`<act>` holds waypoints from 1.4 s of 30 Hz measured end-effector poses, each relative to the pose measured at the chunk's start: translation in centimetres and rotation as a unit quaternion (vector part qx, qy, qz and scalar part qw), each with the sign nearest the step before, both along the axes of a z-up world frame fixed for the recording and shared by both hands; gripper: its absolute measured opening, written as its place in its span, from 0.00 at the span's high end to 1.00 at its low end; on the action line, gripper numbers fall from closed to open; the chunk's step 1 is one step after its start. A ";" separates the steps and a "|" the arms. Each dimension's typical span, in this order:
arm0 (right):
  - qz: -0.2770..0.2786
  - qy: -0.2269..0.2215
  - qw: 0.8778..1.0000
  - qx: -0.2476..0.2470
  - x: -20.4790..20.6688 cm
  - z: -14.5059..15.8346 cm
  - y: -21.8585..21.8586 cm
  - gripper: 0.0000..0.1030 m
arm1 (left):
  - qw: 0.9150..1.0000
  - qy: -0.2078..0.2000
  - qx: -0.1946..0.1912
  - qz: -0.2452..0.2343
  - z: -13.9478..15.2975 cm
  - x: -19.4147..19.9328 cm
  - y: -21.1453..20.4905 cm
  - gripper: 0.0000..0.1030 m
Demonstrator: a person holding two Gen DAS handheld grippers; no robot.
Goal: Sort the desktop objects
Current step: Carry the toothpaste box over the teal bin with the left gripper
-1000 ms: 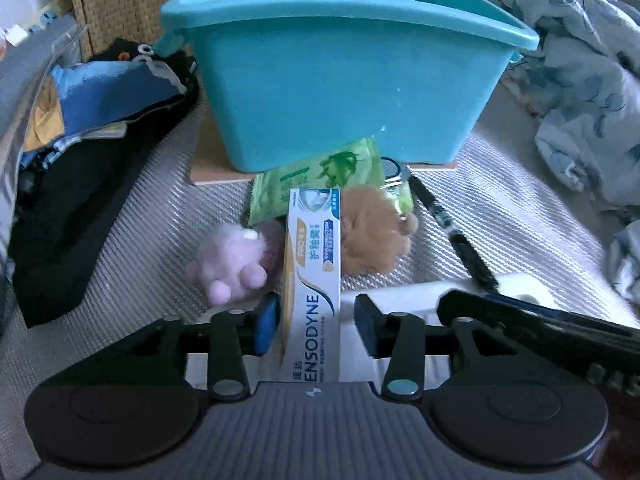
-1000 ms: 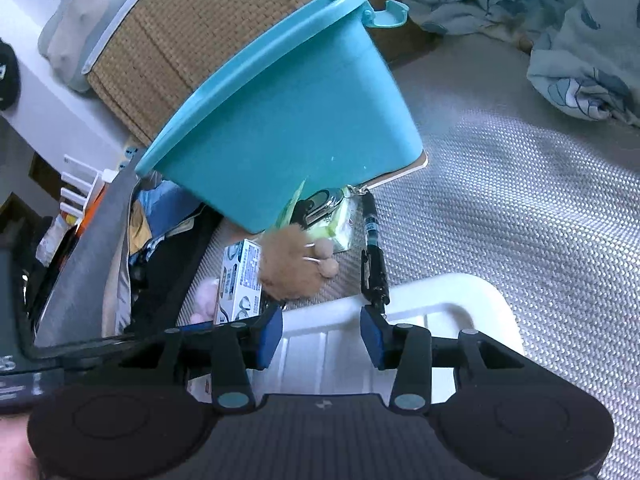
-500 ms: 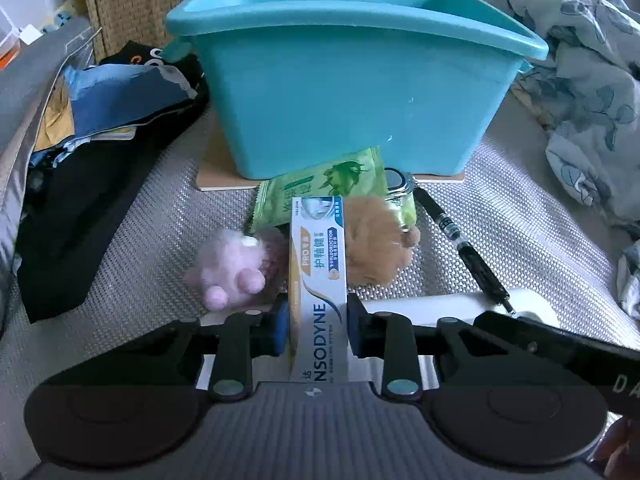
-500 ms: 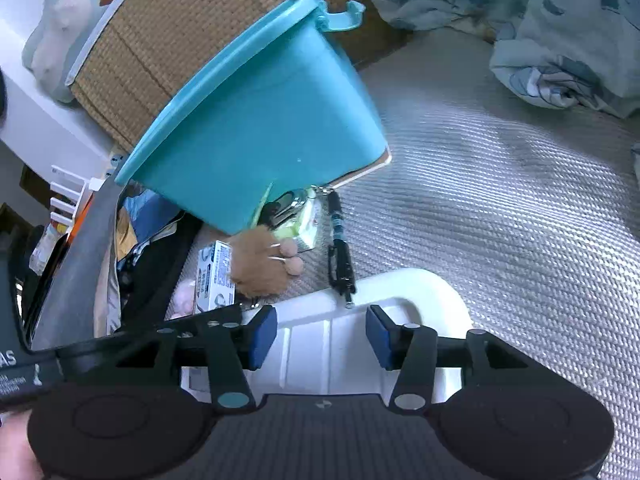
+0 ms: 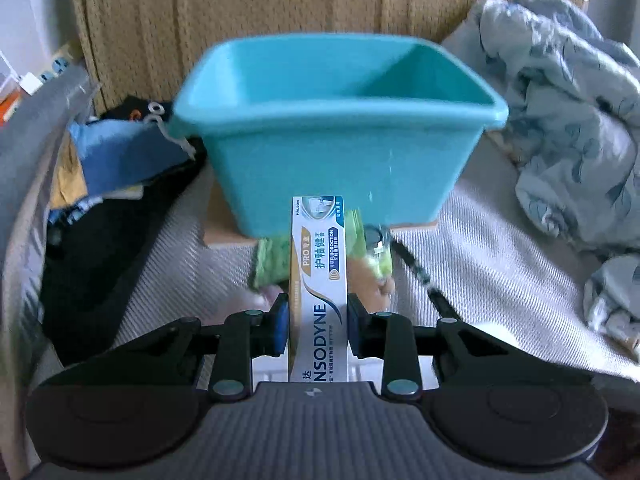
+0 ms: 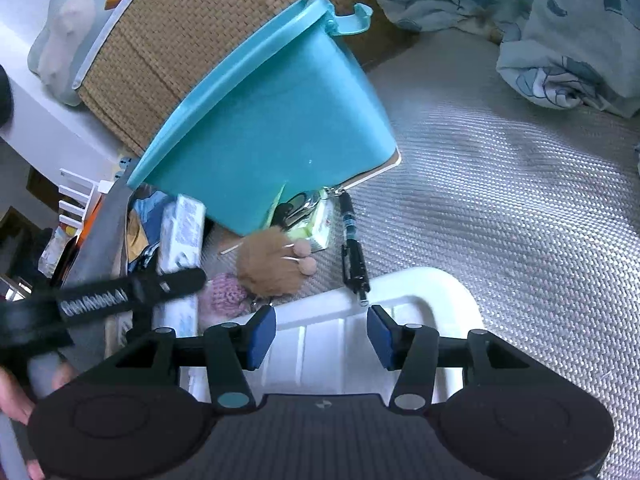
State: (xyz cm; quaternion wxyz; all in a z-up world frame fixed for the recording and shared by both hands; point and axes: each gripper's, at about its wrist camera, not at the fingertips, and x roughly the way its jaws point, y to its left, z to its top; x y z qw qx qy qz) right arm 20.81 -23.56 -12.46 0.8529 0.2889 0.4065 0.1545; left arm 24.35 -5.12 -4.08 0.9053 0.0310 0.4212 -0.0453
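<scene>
My left gripper (image 5: 318, 320) is shut on a white Sensodyne toothpaste box (image 5: 319, 280) and holds it lifted, pointing at the teal tub (image 5: 340, 136). The box also shows in the right wrist view (image 6: 180, 240), held by the left gripper at the left. My right gripper (image 6: 316, 334) is open and empty above a white tray (image 6: 420, 292). In front of the tub (image 6: 272, 128) lie a brown plush ball (image 6: 268, 268), a pink plush (image 6: 224, 300), a green packet (image 6: 316, 224) and a black pen (image 6: 354, 256).
The tub stands on a thin board (image 5: 224, 232) on a woven grey mat (image 6: 500, 208). A dark pile of clothes (image 5: 100, 208) lies at the left, a rumpled blue-grey blanket (image 5: 568, 120) at the right. A wicker panel (image 5: 280, 8) stands behind.
My left gripper closed on the toothpaste box and lifted it off the mat toward the tub. My right gripper stayed open over the tray, shifting slightly.
</scene>
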 end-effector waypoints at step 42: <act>0.015 -0.012 1.000 0.001 0.1 0.4 0.9 0.47 | 0.997 -0.073 0.012 0.016 9.9 9.5 -2.6 0.68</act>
